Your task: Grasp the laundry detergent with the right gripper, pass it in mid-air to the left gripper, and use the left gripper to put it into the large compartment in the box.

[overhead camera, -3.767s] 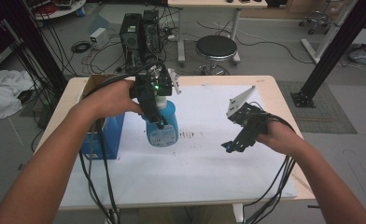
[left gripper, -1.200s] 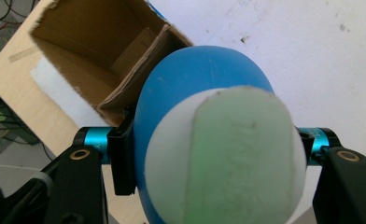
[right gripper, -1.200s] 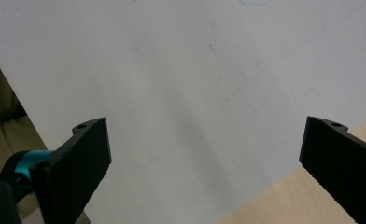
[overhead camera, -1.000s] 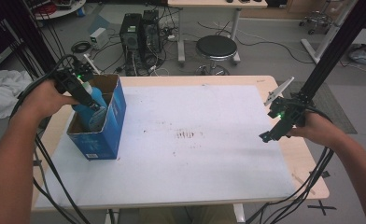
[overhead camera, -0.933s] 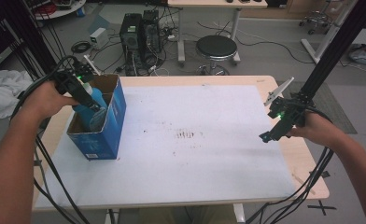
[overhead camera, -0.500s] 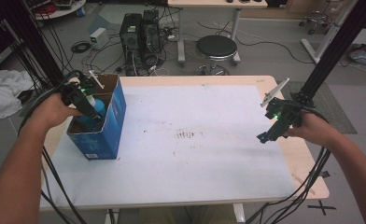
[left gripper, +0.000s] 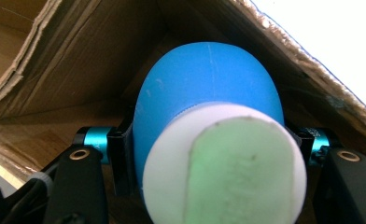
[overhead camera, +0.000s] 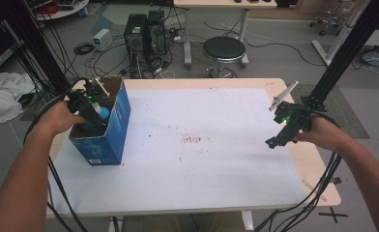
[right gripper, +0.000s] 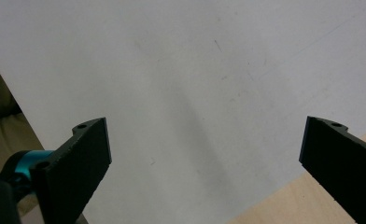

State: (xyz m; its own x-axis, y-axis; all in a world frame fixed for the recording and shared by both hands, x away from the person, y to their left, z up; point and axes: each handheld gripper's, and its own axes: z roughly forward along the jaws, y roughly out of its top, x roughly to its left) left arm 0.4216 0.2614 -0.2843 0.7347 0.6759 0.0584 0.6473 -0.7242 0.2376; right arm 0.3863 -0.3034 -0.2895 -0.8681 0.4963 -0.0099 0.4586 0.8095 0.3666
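Left tongs clamped on blue plastic bottle with white cap, inside open blue cardboard box, right tongs wide apart, empty, above white surface.

text: none legible | box: small white print, too blurred to read

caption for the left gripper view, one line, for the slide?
Left gripper shut on a blue bottle with a white-and-green end, inside the cardboard box.

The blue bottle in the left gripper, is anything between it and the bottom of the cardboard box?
Nothing visible. The left gripper grips the blue bottle inside the cardboard box, with bare brown cardboard around it. The floor directly beneath is hidden by the bottle.
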